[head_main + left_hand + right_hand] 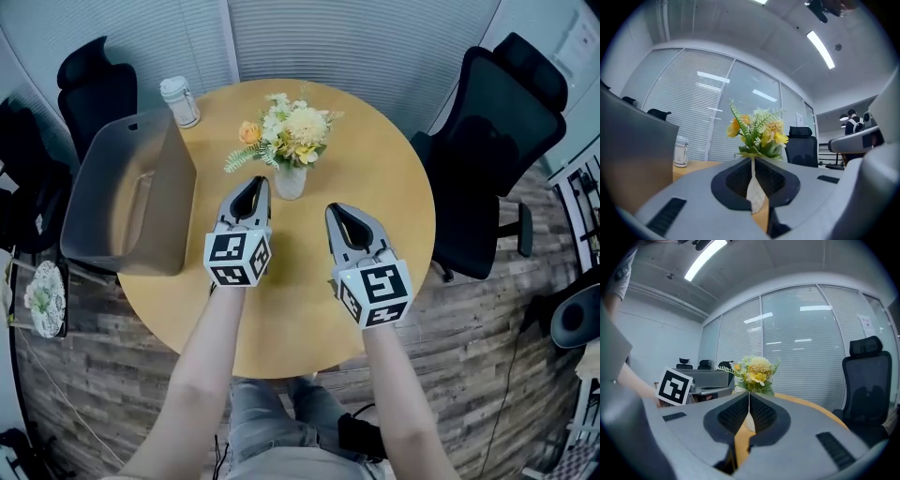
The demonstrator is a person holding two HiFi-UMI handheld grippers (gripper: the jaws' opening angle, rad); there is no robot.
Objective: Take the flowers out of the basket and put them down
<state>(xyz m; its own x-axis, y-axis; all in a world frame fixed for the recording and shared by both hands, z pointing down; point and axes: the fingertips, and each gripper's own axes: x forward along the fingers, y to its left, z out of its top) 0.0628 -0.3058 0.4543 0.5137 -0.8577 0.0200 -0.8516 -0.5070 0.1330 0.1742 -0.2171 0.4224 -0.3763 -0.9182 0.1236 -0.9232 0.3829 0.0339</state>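
Note:
A bunch of yellow and white flowers (289, 131) stands upright in a small white vase (290, 181) on the round wooden table (384, 178). The grey basket (178, 187) sits at the table's left edge, and what shows of its inside holds nothing. My left gripper (251, 180) is shut and empty, its tips just left of the vase. My right gripper (339, 208) is shut and empty too, a little to the vase's right and nearer me. Both gripper views look past closed jaws at the flowers (759, 133) (754, 371).
A white lidded tumbler (179, 101) stands at the table's far left, behind the basket. Black office chairs (492, 150) (94, 89) flank the table. A plate (45, 298) lies on something low at the left. Glass walls with blinds lie beyond.

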